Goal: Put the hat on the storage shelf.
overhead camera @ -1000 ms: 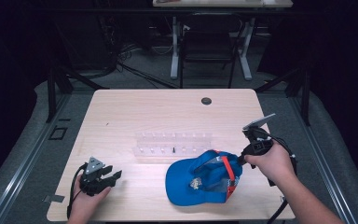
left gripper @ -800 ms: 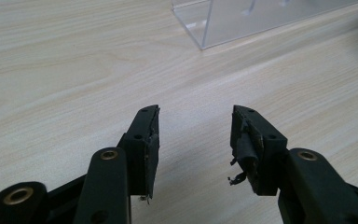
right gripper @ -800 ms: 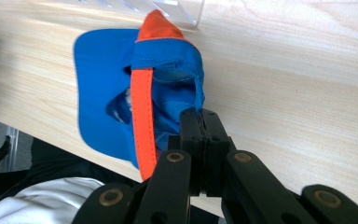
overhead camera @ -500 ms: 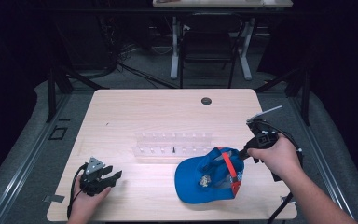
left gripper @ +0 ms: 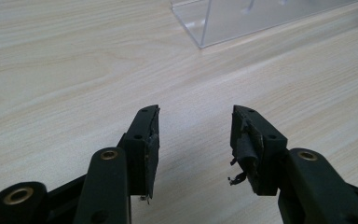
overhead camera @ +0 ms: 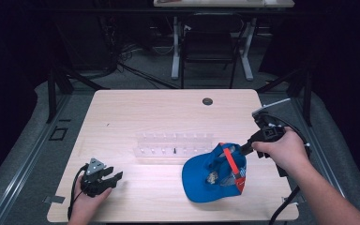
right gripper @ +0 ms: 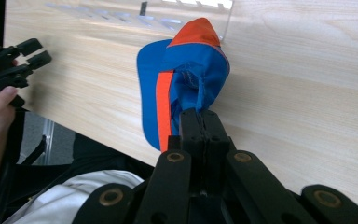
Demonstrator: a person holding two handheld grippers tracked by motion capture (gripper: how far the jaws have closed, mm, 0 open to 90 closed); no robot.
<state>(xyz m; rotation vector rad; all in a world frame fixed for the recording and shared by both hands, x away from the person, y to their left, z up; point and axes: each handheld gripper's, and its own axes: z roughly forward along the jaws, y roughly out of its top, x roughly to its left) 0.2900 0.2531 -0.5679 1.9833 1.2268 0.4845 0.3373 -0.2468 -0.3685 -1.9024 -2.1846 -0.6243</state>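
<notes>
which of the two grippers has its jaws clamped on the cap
The right gripper: its jaws are pinched shut on the blue cap at the rear edge. The left gripper rests near the table's front left with jaws apart, holding nothing.

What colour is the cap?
The cap is blue with orange stripes, clearest in the right gripper view.

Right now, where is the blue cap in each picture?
High view: the blue cap is low and right of the middle, pinched at its edge by the right gripper.
Left gripper view: the cap is not in this picture.
Right gripper view: the cap hangs in the middle, just above the shut jaws.
Shared landmark: the clear plastic rack on the wooden table.
</notes>
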